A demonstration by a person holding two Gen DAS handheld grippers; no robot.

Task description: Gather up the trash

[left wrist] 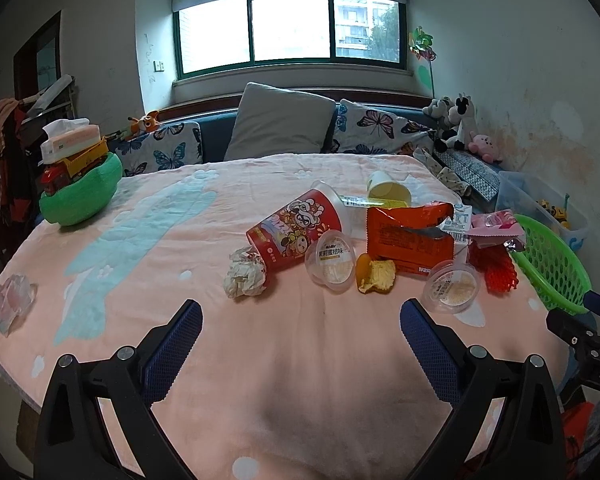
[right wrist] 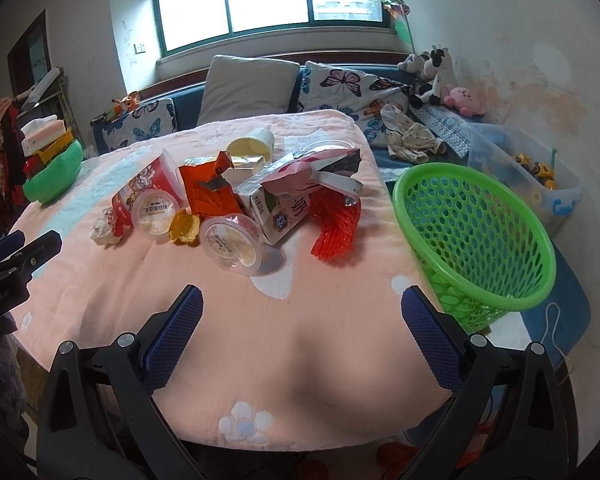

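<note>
Mixed trash pile [right wrist: 228, 200] on pink blanket, green basket [right wrist: 476, 236] beside

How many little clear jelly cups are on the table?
2. One jelly cup leans against the red noodle cup. The other jelly cup lies nearer, in front of the milk carton. More may hide under the pile.
</note>
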